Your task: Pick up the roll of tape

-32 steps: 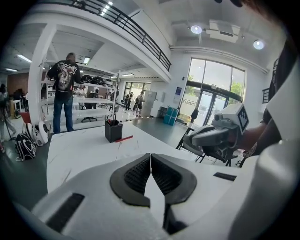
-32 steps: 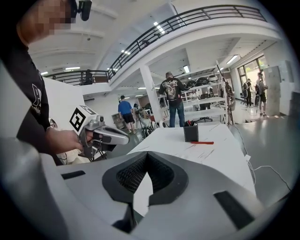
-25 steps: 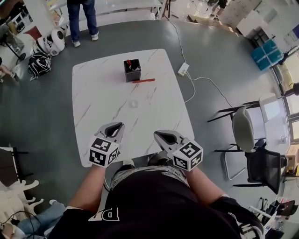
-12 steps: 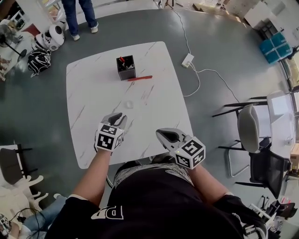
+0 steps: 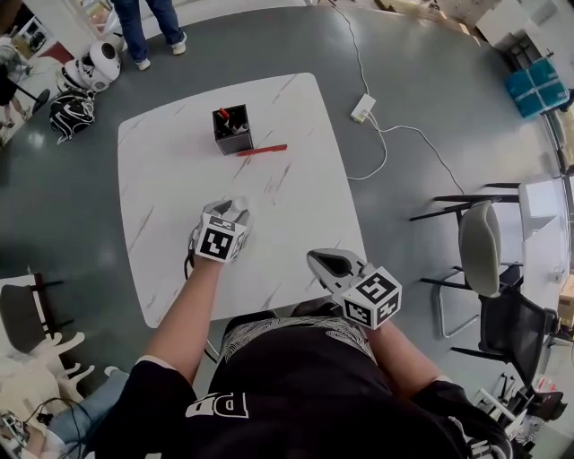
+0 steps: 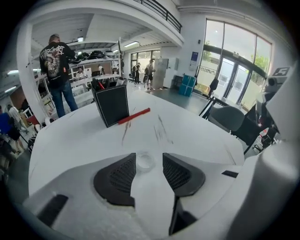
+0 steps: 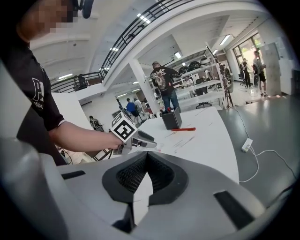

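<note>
The roll of tape (image 6: pixel 144 161) is small, clear and ring-shaped, and lies flat on the white marbled table (image 5: pixel 296 116). In the left gripper view it sits between the tips of my left gripper (image 6: pixel 149 158). That gripper's jaws are opening, and the pads stand a little apart from the roll on both sides. In the head view my left gripper (image 5: pixel 233 209) points down at the table's middle and hides the roll. My right gripper (image 5: pixel 316 261) hovers by the table's near right edge. Its jaws (image 7: pixel 146 157) are shut with nothing in them.
A black pen holder (image 5: pixel 231 130) stands at the table's far side, with a red pen (image 5: pixel 262 151) lying just in front of it. A power strip (image 5: pixel 363 109) and its cable lie on the floor to the right. Chairs (image 5: pixel 480 251) stand at right, and a person (image 5: pixel 148 27) stands beyond the table.
My left gripper has moved forward from the near edge and down over the tape, and its jaws have parted. My right gripper has shifted only slightly.
</note>
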`<state>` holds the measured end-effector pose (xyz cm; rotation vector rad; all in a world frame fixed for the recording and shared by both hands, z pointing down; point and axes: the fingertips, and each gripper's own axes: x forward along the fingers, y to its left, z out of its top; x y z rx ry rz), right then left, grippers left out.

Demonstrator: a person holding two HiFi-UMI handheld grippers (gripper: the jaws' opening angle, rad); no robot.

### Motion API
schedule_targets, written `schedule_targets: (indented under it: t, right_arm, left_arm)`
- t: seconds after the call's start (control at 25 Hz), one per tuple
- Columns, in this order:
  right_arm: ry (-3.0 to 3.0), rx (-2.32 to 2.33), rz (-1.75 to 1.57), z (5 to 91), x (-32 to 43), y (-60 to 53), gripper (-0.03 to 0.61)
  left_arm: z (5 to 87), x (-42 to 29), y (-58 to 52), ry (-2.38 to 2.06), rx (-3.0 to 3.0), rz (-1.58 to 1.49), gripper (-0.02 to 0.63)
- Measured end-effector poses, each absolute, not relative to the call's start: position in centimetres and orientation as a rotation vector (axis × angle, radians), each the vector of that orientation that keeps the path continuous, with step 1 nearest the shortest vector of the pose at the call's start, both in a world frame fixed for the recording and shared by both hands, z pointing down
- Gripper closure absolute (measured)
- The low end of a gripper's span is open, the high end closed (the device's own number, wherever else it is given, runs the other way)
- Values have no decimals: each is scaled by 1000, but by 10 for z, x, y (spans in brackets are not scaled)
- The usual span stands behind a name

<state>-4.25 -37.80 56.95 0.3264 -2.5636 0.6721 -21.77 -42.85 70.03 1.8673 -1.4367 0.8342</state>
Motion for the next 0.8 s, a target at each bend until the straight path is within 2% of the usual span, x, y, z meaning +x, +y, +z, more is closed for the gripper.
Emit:
schedule_targets:
  t: [0.8]
  right_arm:
    - [-2543,337,718,583,-32,-401,574]
  left_arm:
    - [752,-215,-449,-1356,1754,904,380]
